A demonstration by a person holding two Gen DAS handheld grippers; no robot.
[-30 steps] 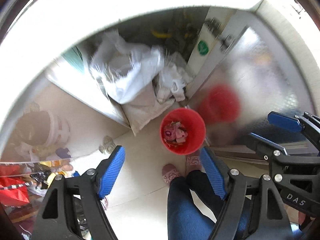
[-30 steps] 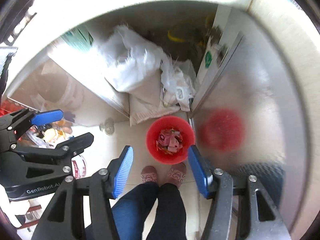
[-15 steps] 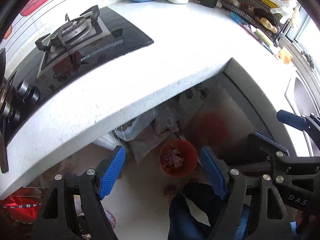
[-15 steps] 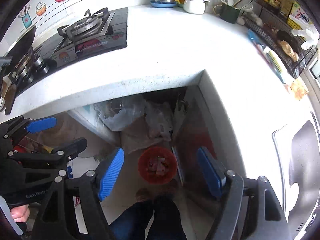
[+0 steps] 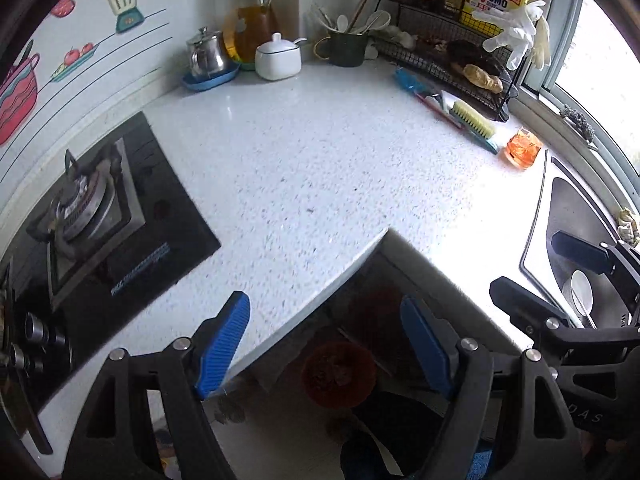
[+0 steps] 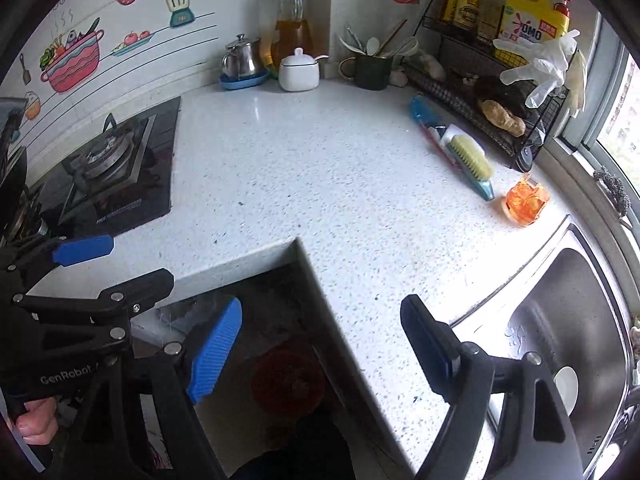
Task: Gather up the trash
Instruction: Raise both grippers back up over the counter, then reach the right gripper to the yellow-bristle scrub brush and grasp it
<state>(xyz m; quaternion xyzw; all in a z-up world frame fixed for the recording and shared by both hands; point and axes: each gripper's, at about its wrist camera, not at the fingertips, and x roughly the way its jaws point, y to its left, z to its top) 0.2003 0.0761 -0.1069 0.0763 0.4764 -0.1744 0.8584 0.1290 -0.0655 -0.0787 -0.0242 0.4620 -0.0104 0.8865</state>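
A red trash bin (image 5: 338, 374) with scraps inside stands on the floor below the white speckled countertop (image 5: 312, 168), dim in shadow; it also shows in the right wrist view (image 6: 286, 378). My left gripper (image 5: 326, 344) is open and empty, high above the bin at the counter's inner corner. My right gripper (image 6: 320, 354) is open and empty, just right of it over the counter edge. An orange plastic wrapper (image 6: 526, 200) lies on the counter near the sink (image 6: 568, 316).
A gas hob (image 5: 92, 216) sits at the left. A teapot (image 6: 242, 58), oil bottle (image 6: 292, 24), white sugar pot (image 6: 298, 70) and utensil mug (image 6: 368, 68) stand at the back. A wire rack (image 6: 492, 92) and scrub brush (image 6: 470, 158) are at right.
Both grippers have risen from just over the bin on the floor to above the counter. The view now takes in the whole countertop, and the bin is small and dark below.
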